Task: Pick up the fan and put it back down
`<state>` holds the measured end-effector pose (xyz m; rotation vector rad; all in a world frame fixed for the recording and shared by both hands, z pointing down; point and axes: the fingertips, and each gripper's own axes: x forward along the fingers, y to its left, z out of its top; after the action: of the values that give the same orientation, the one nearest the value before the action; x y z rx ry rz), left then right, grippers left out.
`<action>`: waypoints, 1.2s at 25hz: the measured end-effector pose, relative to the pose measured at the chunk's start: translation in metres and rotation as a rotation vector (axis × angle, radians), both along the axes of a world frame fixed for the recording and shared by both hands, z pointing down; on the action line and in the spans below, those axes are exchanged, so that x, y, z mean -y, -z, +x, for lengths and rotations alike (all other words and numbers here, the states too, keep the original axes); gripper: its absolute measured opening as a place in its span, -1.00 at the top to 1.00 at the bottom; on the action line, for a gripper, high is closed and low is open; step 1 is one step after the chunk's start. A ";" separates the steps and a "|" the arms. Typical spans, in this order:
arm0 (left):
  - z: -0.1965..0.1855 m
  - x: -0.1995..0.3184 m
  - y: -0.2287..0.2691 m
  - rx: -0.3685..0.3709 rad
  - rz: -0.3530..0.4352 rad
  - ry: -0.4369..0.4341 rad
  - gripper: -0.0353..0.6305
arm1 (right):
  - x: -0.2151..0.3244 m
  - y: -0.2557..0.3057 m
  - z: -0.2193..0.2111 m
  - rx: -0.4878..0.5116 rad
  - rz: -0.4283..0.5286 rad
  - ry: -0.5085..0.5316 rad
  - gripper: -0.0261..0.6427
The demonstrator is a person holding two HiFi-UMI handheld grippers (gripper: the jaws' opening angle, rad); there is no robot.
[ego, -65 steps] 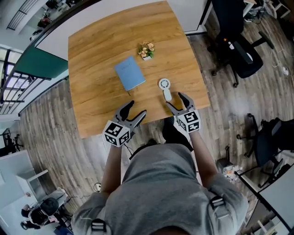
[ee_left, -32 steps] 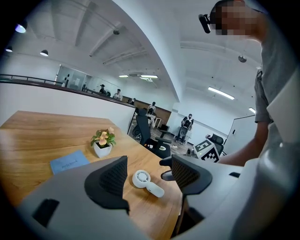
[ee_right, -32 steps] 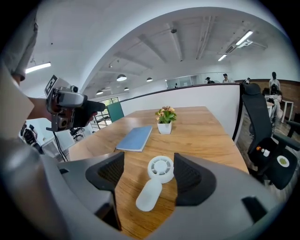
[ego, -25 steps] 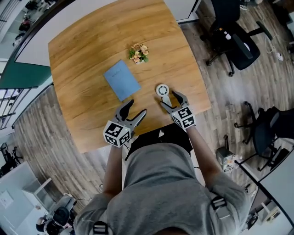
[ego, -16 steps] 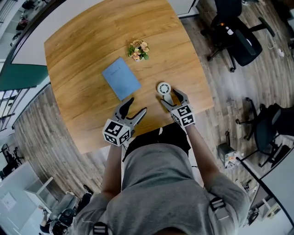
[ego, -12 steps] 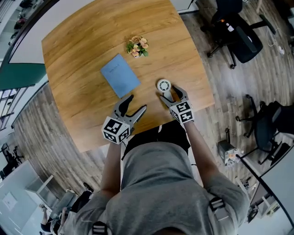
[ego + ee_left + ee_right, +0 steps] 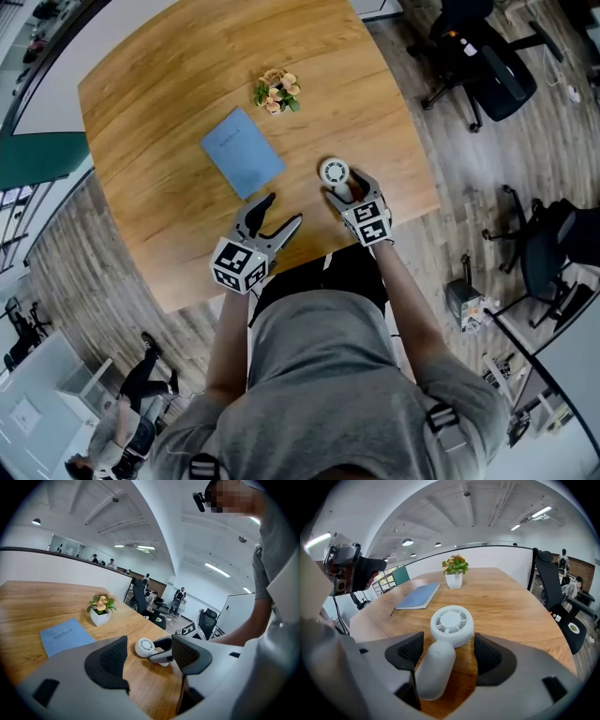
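Right tool [image 7: 447, 649]: spread, straddling the handle of the white fan [image 7: 451, 623]. Not pinching it: handle close against the pad at picture left, strip of bare wood before the other pad. Fan flat on the bench [image 7: 169, 84], near its right front edge, round head pointing away from the person.

Left tool [image 7: 149, 651]: spread as well, nothing between the pads, held just above the bench front, well left of the fan.

From the head view only: overall layout, with blue notebook [image 7: 241, 153] mid-bench and small potted plant [image 7: 276, 92] beyond it, both apart from the fan. From the right gripper view only: grille of the fan head and the gap at the handle. From the left gripper view only: side look at the right tool's fingers [image 7: 161, 656] round the fan handle, low on the wood.
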<state>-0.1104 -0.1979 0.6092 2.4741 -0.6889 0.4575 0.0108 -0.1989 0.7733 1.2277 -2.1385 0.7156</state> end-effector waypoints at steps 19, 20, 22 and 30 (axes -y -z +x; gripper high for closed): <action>-0.009 0.000 -0.003 -0.002 -0.008 0.002 0.00 | 0.006 -0.010 0.001 -0.044 -0.012 -0.051 0.07; -0.010 0.001 -0.003 -0.002 -0.008 0.001 0.00 | 0.007 -0.009 0.000 -0.037 -0.007 -0.056 0.07; -0.010 0.000 -0.004 -0.005 -0.010 -0.005 0.00 | 0.007 -0.008 -0.002 -0.032 0.002 -0.063 0.08; -0.005 -0.002 0.000 0.006 -0.010 -0.040 0.00 | 0.008 -0.009 0.001 -0.040 0.011 -0.069 0.11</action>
<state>-0.1154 -0.1960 0.6095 2.4820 -0.6390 0.4825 0.0114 -0.2067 0.7819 1.3158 -2.0794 0.7032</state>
